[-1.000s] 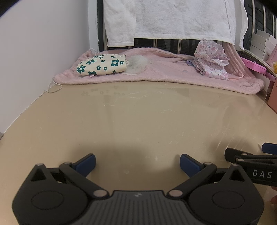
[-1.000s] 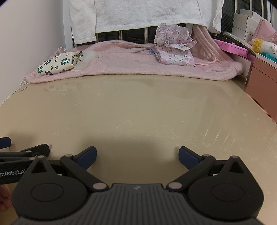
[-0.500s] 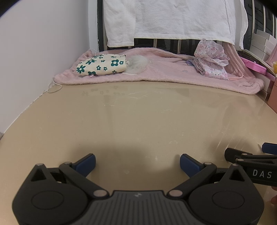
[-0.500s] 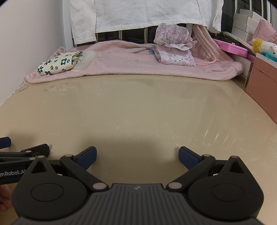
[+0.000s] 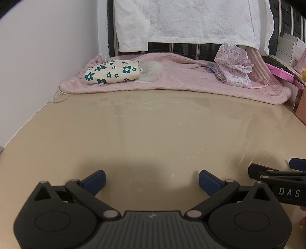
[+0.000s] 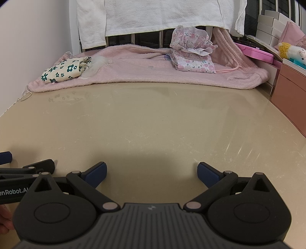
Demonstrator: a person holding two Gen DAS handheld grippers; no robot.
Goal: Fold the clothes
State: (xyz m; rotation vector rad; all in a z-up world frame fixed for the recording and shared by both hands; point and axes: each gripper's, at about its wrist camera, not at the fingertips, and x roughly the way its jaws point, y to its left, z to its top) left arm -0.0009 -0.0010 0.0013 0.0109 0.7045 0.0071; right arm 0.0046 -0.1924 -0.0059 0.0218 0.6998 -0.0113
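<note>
Resting low over the bare beige surface [image 5: 153, 134]: left gripper [image 5: 152, 180] and right gripper [image 6: 151, 172], side by side, both spread wide and empty.

Clothes, location: all at the far edge, well apart from both grippers.
- Pink blanket [image 5: 181, 82]: lies flat across the far edge, long axis running left to right, its right end draped up toward the rail.
- Flower cloth [image 5: 111, 73]: cream with green flowers, already a compact bundle, on the blanket's left end; long axis roughly left to right, its gathered end pointing right toward a grey fluffy piece [image 5: 152, 71] that touches it.
- Pink floral garment [image 6: 191, 51]: crumpled in a heap on the blanket's right part, ruffled end up; no clear axis can be told.
- White towel [image 6: 162, 15]: hangs from the rail behind.

Risks, as judged:
- Pinching a garment may catch the blanket beneath and drag everything forward.
- The crumpled garment hides its hems; a blind grasp likely takes several layers, giving a skewed fold.
- The surface looks glossy; cloth may slide while being creased.
- Pulling the flower cloth may undo its bundle.
</note>
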